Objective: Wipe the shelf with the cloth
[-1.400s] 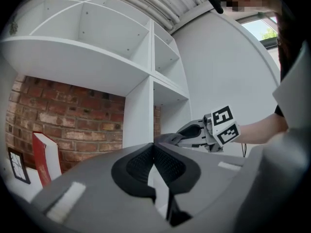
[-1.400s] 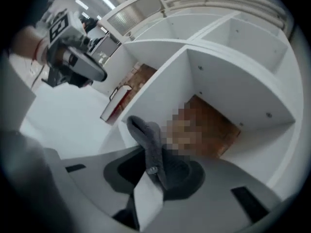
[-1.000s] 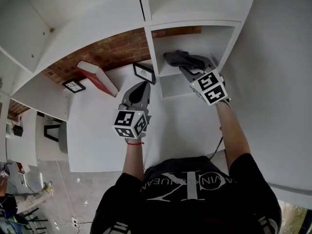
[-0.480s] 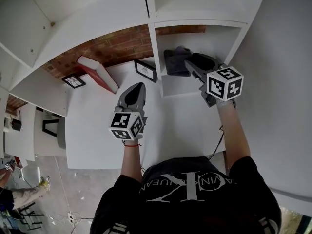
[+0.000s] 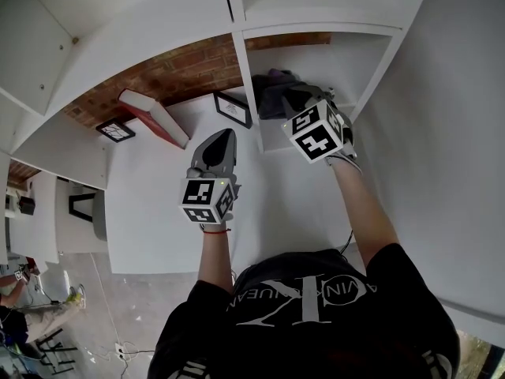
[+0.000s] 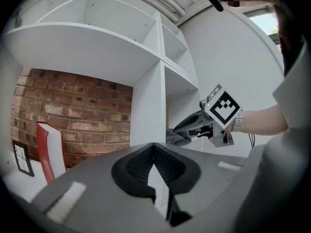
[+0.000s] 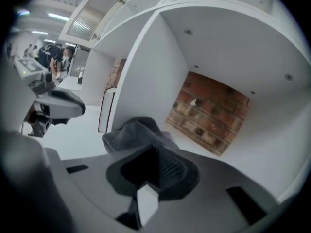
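Note:
A dark grey cloth (image 5: pixel 271 91) lies bunched at the left of a white shelf cubby (image 5: pixel 278 138), against the divider. My right gripper (image 5: pixel 290 103) reaches into the cubby with its tips on the cloth. Its jaws are closing, and in the right gripper view a fold of cloth (image 7: pixel 132 132) is pinched at the tips of the right gripper (image 7: pixel 150 148). My left gripper (image 5: pixel 223 136) hovers over the white table outside the cubby, shut and holding nothing. In the left gripper view the left gripper (image 6: pixel 153 144) points at the divider, with the cloth (image 6: pixel 175 139) beyond it.
A red book (image 5: pixel 155 120) leans on the brick wall at the left. A small framed picture (image 5: pixel 233 113) stands beside the cubby divider (image 5: pixel 245 85), another frame (image 5: pixel 119 129) farther left. A brick back wall (image 7: pixel 211 114) closes the cubby. People stand far off (image 7: pixel 52 57).
The right gripper has swung left inside the cubby and its jaws have come together on the cloth, which now sits bunched against the divider. The left gripper has barely moved.

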Motion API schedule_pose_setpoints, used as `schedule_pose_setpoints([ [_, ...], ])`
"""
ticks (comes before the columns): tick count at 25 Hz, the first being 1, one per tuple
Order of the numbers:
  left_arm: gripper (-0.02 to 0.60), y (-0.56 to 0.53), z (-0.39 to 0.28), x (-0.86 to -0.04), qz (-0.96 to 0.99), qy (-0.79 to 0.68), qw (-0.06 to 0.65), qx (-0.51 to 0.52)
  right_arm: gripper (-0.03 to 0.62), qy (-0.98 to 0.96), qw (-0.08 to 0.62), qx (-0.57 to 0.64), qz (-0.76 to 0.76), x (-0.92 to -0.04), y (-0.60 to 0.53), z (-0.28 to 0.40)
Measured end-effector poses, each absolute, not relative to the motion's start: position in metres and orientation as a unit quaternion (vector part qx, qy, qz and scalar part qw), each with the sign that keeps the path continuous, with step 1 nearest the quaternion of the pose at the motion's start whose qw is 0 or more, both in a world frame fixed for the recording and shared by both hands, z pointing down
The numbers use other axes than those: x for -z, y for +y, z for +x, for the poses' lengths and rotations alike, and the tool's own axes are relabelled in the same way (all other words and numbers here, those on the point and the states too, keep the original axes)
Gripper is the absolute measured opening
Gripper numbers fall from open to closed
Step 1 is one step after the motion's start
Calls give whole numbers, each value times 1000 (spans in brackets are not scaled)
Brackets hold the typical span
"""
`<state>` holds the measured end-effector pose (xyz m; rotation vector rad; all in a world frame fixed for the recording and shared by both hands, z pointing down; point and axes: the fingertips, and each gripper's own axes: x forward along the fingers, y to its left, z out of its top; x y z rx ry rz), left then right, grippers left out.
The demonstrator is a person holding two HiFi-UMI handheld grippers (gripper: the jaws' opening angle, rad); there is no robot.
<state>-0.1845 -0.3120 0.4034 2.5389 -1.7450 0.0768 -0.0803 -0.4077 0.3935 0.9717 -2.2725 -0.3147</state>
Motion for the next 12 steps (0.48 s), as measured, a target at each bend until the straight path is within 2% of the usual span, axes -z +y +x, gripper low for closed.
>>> schedule_pose_setpoints([
  [6,11,-320,-192,-398,814,-580,29,-16,31,-828,403,231,314,-400,-410,-99],
  [12,11,-335,-188,-398,810,-585,26,-6,25,-829,403,227,313,-402,-426,-106],
])
